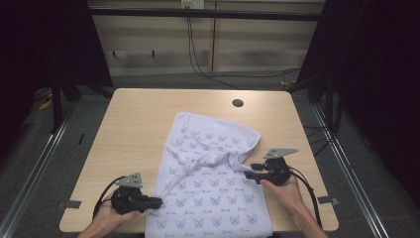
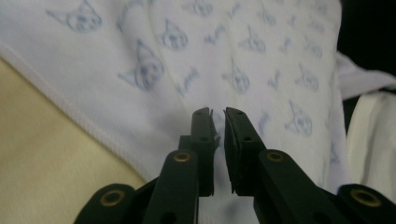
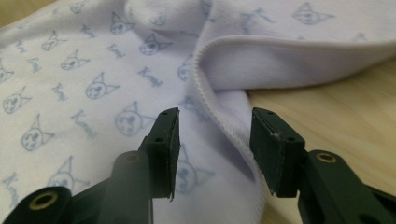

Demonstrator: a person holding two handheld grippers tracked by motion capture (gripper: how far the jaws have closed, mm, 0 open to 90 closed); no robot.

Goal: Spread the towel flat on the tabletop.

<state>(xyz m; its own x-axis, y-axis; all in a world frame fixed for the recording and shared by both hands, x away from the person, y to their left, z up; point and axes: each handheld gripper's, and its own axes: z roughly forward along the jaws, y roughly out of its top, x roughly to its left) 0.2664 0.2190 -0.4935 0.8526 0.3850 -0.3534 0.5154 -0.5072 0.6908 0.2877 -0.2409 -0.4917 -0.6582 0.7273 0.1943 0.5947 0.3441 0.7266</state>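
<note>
Nearest the high camera, both hands come in from the bottom edge, each holding a gripper at the near part of a white towel printed with small blue cat faces (image 1: 208,183), which lies diagonally on the tabletop (image 1: 133,124) with its near end reaching the front edge. On the towel's left hem, the left gripper (image 1: 157,201) has its jaws almost together, a thin gap between them and no cloth caught. At the right hem, where the cloth is bunched and folded over, the right gripper (image 1: 249,170) stands open, its jaws straddling the stitched edge without pressing it. To do this step well, each gripper should probably slide low along the tabletop so one jaw passes under the hem, then close on a single layer. The crumpled fold (image 1: 233,156) near the right gripper could get pinched along with the edge. A round cable hole (image 1: 237,103) sits well beyond the towel.
</note>
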